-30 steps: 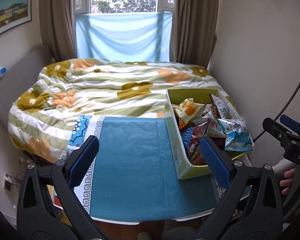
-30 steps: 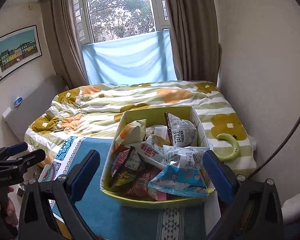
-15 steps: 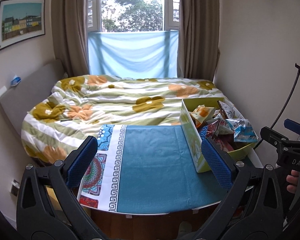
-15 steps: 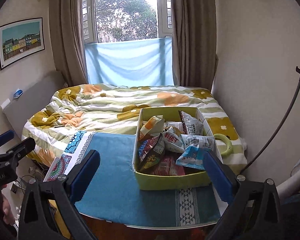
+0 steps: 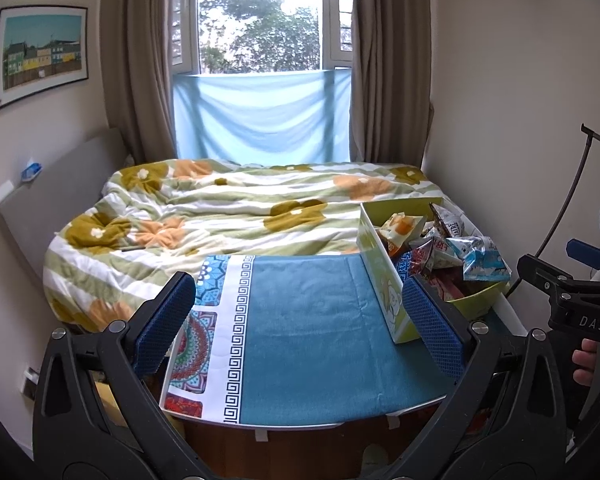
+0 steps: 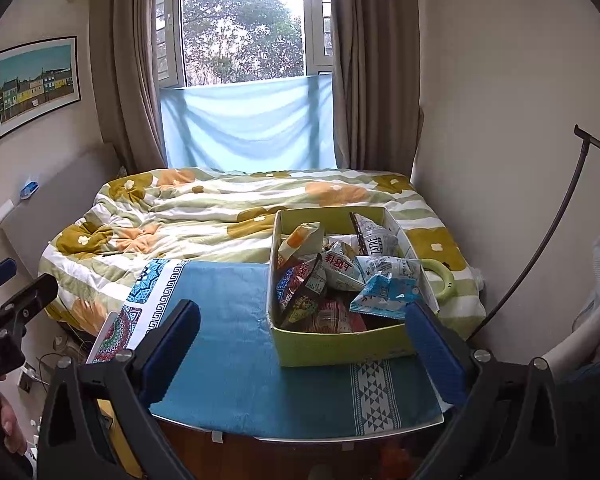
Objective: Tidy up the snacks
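Note:
A yellow-green box (image 6: 340, 346) stands on the right part of a small table covered by a teal cloth (image 6: 228, 344); the same box (image 5: 384, 280) appears at the right of the left wrist view. It is heaped with snack packets (image 6: 340, 276), among them a light blue one (image 6: 388, 290) and an orange one (image 6: 300, 238). My left gripper (image 5: 300, 324) is open and empty, held back from the table's near edge. My right gripper (image 6: 300, 346) is open and empty too, in front of the box and apart from it.
Behind the table is a bed with a flowered quilt (image 5: 220, 208) and a grey headboard (image 5: 52, 196) at left. A green ring (image 6: 440, 276) lies on the quilt right of the box. A wall closes the right side, a curtained window (image 6: 244, 80) the far end.
Both grippers have drawn back and risen from the table, so the box and cloth look smaller and farther. Both stay open. The box and packets have not moved.

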A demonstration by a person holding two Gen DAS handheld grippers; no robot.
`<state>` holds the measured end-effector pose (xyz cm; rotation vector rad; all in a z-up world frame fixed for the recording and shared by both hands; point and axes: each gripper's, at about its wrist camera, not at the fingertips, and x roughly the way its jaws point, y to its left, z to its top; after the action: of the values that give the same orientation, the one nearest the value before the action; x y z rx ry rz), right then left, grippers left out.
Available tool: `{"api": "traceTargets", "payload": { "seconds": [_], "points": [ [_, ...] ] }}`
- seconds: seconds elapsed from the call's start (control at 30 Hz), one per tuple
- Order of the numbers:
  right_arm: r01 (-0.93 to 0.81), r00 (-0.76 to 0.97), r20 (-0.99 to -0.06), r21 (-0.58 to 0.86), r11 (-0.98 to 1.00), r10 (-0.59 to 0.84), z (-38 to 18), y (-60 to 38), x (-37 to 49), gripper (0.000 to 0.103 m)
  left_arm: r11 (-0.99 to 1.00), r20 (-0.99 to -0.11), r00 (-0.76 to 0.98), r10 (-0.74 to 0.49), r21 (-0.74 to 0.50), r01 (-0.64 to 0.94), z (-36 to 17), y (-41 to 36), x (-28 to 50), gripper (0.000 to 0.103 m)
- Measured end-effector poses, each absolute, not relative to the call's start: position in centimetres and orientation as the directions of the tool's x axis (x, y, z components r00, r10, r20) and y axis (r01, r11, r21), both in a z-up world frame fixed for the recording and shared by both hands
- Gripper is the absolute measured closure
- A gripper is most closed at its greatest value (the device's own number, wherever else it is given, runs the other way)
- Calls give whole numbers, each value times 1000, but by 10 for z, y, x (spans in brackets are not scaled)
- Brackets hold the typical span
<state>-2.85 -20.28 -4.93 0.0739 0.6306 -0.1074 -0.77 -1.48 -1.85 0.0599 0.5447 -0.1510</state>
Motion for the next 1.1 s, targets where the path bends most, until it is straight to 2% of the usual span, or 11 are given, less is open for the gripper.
{"api": "traceTargets", "payload": {
  "seconds": [1.1],
  "points": [
    [126,800,-595,33,992,-81,-49,-201,-29,1,985,-533,837,-128,30,169,-18,-21,4,0]
  ]
}}
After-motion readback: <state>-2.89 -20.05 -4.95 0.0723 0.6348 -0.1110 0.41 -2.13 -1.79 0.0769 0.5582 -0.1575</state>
